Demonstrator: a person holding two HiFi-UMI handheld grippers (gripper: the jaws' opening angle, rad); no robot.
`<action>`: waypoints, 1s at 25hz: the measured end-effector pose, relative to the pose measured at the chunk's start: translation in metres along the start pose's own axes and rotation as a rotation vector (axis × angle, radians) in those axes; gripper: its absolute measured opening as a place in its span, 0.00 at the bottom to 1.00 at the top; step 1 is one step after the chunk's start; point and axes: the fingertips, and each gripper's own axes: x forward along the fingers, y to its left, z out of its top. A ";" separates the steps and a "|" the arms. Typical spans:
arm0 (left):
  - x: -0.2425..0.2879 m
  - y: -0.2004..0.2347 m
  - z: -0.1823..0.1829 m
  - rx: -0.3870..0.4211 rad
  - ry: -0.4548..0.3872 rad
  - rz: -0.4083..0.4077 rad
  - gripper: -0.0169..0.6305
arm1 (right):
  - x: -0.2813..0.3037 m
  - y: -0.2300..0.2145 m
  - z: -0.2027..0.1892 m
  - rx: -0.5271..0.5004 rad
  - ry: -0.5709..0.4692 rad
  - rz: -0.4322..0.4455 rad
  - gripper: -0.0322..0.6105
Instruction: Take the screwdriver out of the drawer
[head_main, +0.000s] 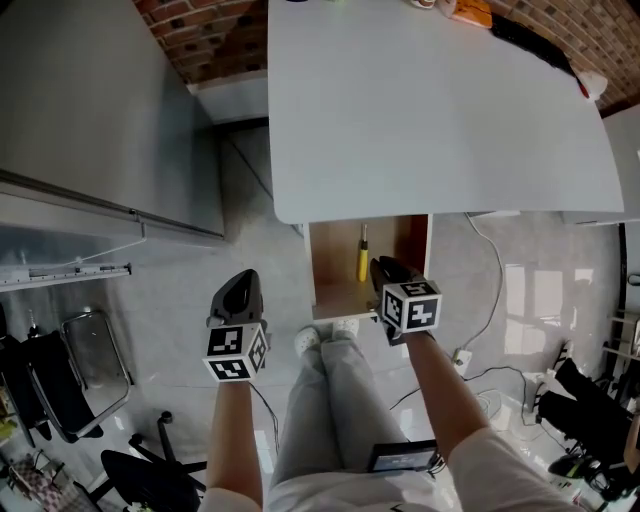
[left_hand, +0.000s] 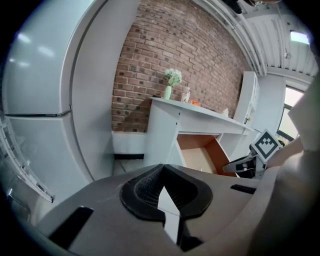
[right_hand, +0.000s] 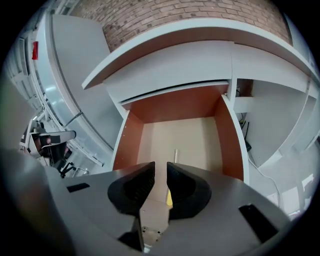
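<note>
The wooden drawer (head_main: 335, 250) stands pulled out from under the white table (head_main: 430, 110). A screwdriver (head_main: 362, 255) with a yellow handle lies lengthwise in it, shaft pointing toward the back. My right gripper (head_main: 384, 266) hovers over the drawer's front right, just right of the screwdriver, jaws a narrow gap apart with nothing between them. In the right gripper view the metal shaft (right_hand: 175, 154) and a bit of yellow handle (right_hand: 170, 199) show just beyond the right gripper (right_hand: 160, 170). My left gripper (head_main: 243, 280) hangs over the floor left of the drawer, shut and empty.
A grey cabinet (head_main: 90, 100) stands at the left. A white cable (head_main: 492, 300) and power strip (head_main: 462, 357) lie on the floor right of the drawer. The person's legs and white shoes (head_main: 328, 335) are in front of it. Black chairs (head_main: 590, 400) sit at the lower corners.
</note>
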 end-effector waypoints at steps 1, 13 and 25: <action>0.002 0.001 -0.002 -0.002 0.006 -0.001 0.05 | 0.005 -0.001 -0.002 -0.003 0.014 -0.007 0.11; 0.029 0.021 -0.019 -0.023 0.052 0.019 0.05 | 0.057 -0.011 -0.015 -0.042 0.150 -0.035 0.21; 0.036 0.046 -0.028 -0.041 0.052 0.076 0.05 | 0.104 -0.030 -0.048 0.040 0.313 -0.085 0.21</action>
